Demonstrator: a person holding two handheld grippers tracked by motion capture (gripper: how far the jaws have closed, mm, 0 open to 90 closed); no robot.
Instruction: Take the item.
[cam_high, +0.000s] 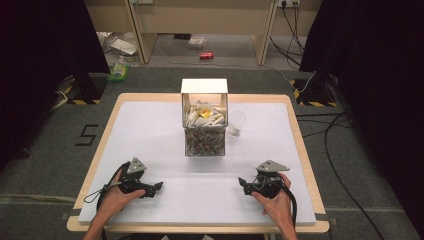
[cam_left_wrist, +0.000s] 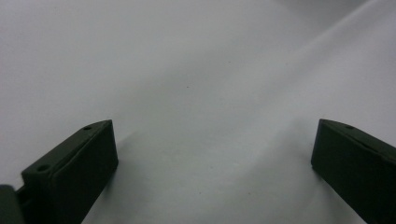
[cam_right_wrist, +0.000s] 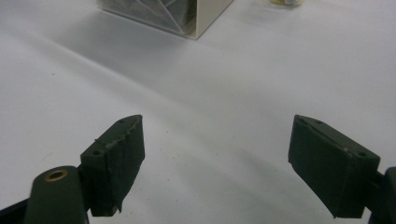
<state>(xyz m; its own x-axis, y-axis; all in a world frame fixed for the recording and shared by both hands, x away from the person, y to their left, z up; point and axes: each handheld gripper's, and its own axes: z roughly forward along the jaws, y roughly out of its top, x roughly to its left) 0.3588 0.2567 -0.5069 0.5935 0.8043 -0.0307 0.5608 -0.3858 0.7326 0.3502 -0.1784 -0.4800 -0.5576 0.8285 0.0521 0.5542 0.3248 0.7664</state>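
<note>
Box of packets stands in the middle of the bench, well apart from both tools. Left tool rests low near the front edge, jaws spread wide with nothing between them, just white bench under it. Right tool sits on the other side, jaws wide apart too and holding nothing. From the right tool, the box corner is up ahead. Beside the box stands a clear cup, just to its right.
</note>
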